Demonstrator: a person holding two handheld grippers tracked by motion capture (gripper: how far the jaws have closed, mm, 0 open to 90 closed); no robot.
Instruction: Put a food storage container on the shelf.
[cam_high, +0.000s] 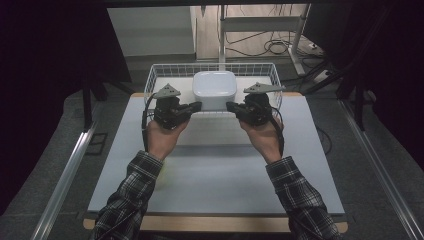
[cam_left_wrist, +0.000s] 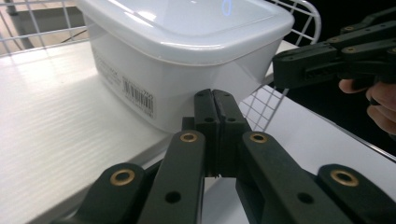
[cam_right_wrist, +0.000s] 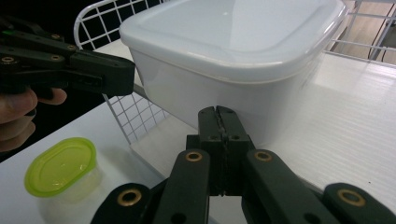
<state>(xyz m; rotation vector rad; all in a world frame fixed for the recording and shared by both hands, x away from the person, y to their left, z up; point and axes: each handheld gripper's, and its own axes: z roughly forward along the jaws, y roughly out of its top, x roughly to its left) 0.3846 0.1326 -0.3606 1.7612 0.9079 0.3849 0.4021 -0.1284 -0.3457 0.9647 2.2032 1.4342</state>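
Now | left gripper (cam_high: 196, 106): matte black jaws closed, empty | right gripper (cam_high: 231, 106): same | white glossy rounded-square plastic container (cam_high: 215, 89) between them | white wire basket (cam_high: 162, 70)

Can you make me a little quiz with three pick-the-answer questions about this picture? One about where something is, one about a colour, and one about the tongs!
1. Where is the white box?
A. in the wire basket
B. on the floor
C. on a shelf

2. What colour is the lid of the small tub?
A. red
B. yellow-green
C. blue

3. How are the left tongs?
A. wide open
B. shut with nothing between them
C. clamped on a spoon

Answers: 1 A, wire walls stand around the box. 2 B, the right gripper view shows the lid bright yellow-green. 3 B, the jaws press together, empty, beside the box.
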